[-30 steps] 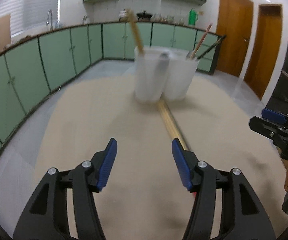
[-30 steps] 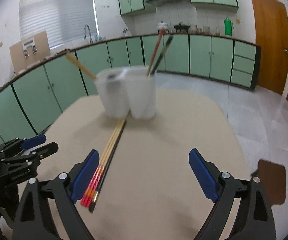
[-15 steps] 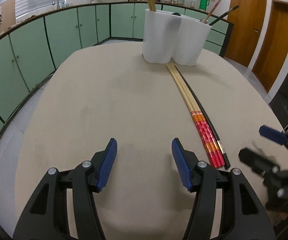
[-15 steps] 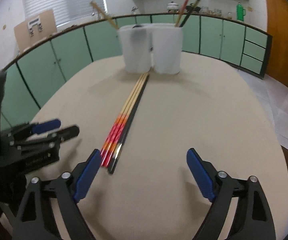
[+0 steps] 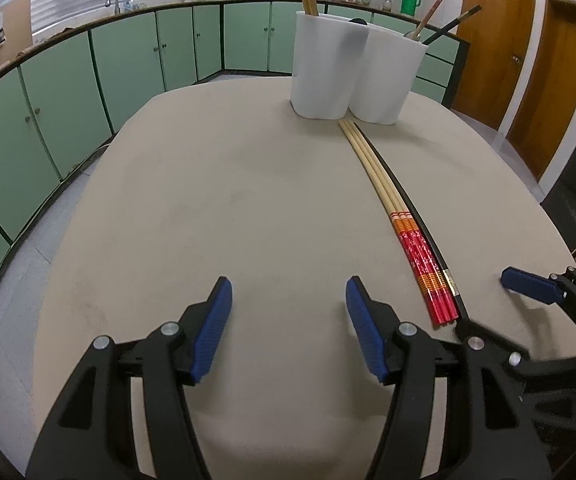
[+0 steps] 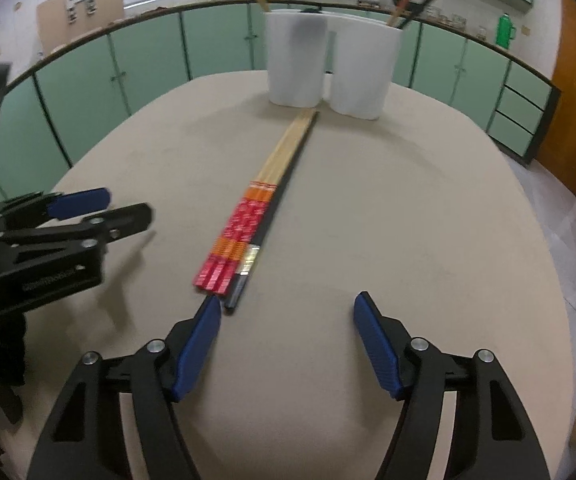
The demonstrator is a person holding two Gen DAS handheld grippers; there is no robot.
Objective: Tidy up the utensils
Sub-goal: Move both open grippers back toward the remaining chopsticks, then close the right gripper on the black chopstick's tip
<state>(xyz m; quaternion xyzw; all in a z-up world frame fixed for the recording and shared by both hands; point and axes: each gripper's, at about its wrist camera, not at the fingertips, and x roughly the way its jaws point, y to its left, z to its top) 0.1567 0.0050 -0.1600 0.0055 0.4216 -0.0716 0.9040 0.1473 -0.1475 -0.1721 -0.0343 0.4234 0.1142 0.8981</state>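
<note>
Faced a beige table point(image 5: 215, 184) with a bundle of chopsticks point(image 6: 247, 220) lying flat down its middle: three bamboo ones with red and orange painted ends, plus a black chopstick point(image 6: 283, 192) pressed along their right side, tips reaching the foot of two white holder cups point(image 5: 352, 64) standing touching at the far edge. Already held a few sticks upright in those cups. Found the right gripper point(image 6: 287, 334) low over the table just behind the painted ends, jaws closing but with only bare tabletop between them, its left pad just beside the black stick's butt. Found the left gripper point(image 5: 288, 326) apart and empty, the bundle off to its right. Judged the step in hand as a pickup by the right gripper; best done by shifting left so both pads straddle the bundle, coming down near the painted section, and pinching across the sticks rather than along them, so none rolls free. Worth deciding first whether to take all four or only a matched set, since black and bamboo probably belong in separate cups. Could not see inside the cups, so free room there stayed unknown. Lost the tops of the upright sticks past the frame edge. Could not tell whether any bundled stick rested on another.
</note>
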